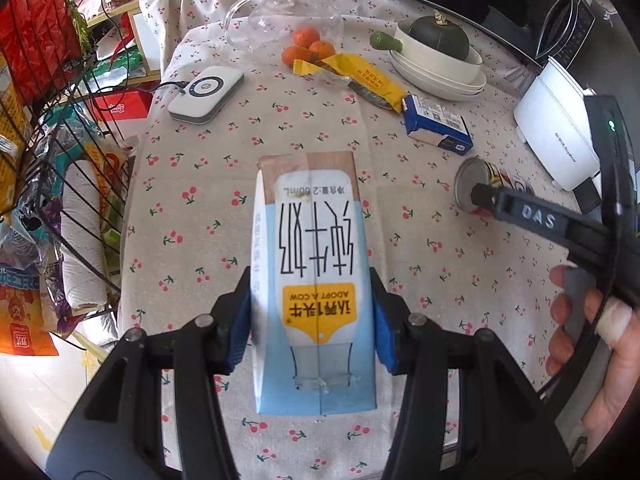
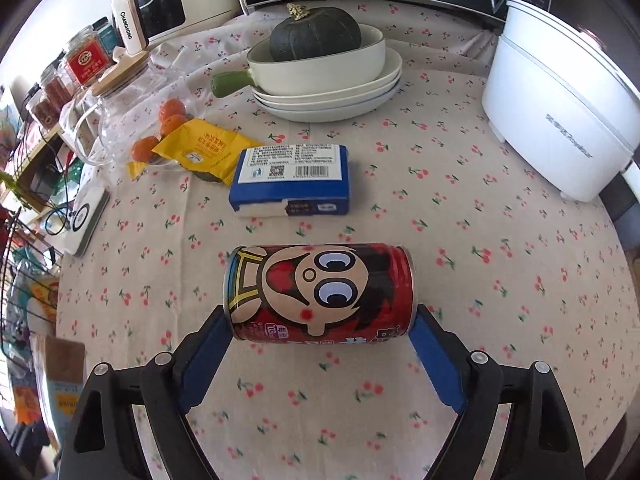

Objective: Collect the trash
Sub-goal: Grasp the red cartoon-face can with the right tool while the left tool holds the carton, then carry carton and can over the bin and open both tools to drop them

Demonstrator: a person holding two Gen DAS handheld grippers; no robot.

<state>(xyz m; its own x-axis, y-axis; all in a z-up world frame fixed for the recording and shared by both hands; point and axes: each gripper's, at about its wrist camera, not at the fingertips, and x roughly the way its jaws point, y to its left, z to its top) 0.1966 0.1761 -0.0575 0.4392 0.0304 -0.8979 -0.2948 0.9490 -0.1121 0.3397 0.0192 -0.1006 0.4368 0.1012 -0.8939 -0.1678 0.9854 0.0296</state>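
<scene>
My left fingers [image 1: 256,320] pinch the milk carton [image 1: 312,280] by its sides, lifted off the desk [image 1: 200,184] for carrying. My right fingers [image 2: 208,344] clamp the red can [image 2: 320,292] end to end, so it cannot roll; a blue box [image 2: 292,180] and yellow wrapper [image 2: 200,148] lie beyond.

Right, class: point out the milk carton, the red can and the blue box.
milk carton [image 1: 316,264], left wrist view, front label.
red can [image 2: 320,292], right wrist view, cartoon face on its side.
blue box [image 2: 292,178], right wrist view, white barcode label.

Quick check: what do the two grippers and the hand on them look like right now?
Both grippers, left and right, have black linkage arms with silver pivot bolts and blue ribbed pads. The right one carries "DAS" lettering, a black cable and a green light; the bare hand has a bandaged finger.
</scene>
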